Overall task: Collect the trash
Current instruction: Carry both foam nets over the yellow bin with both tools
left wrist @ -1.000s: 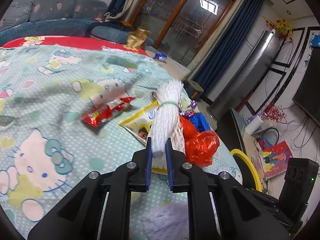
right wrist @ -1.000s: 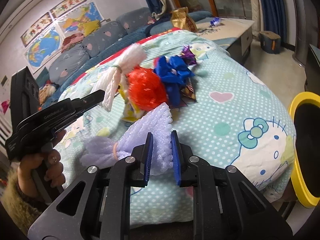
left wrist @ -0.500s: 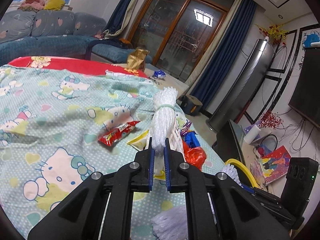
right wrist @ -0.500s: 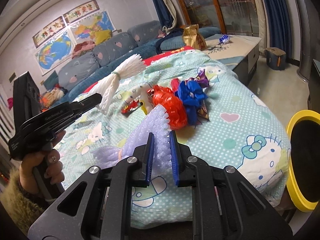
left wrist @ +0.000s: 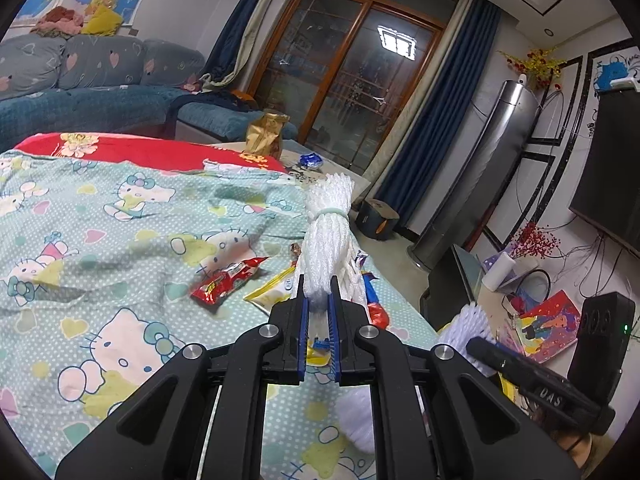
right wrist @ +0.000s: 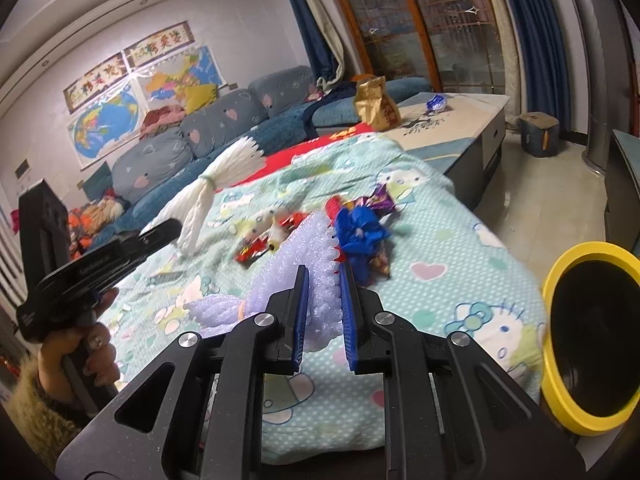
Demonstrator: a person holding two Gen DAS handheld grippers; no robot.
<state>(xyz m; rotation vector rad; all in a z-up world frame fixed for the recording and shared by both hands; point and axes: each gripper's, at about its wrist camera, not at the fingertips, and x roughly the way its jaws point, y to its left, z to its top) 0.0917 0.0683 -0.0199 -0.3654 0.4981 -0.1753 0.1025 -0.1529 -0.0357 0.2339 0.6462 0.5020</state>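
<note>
My left gripper (left wrist: 319, 308) is shut on a white foam net sleeve (left wrist: 325, 240) tied with a band, held upright above the bed. It also shows in the right wrist view (right wrist: 200, 208). My right gripper (right wrist: 324, 280) is shut on a pale purple foam net sleeve (right wrist: 304, 260), held above the bed's near edge. On the Hello Kitty bedsheet (left wrist: 100, 240) lie a red snack wrapper (left wrist: 224, 282), a yellow wrapper (left wrist: 272, 286), a blue wrapper (right wrist: 360, 228) and a purple wrapper (right wrist: 380, 200). A yellow-rimmed black bin (right wrist: 592, 336) stands at the right of the bed.
A low table (right wrist: 460, 120) beyond the bed holds a gold bag (right wrist: 376, 104) and a small blue wrapper (right wrist: 436, 102). A blue sofa (left wrist: 80, 92) runs along the back. Clutter and a tall grey unit (left wrist: 480, 184) stand on the floor to the right.
Both grippers have risen and pulled back from the trash pile, each still holding its foam sleeve. The bed and wrappers now look farther below.
</note>
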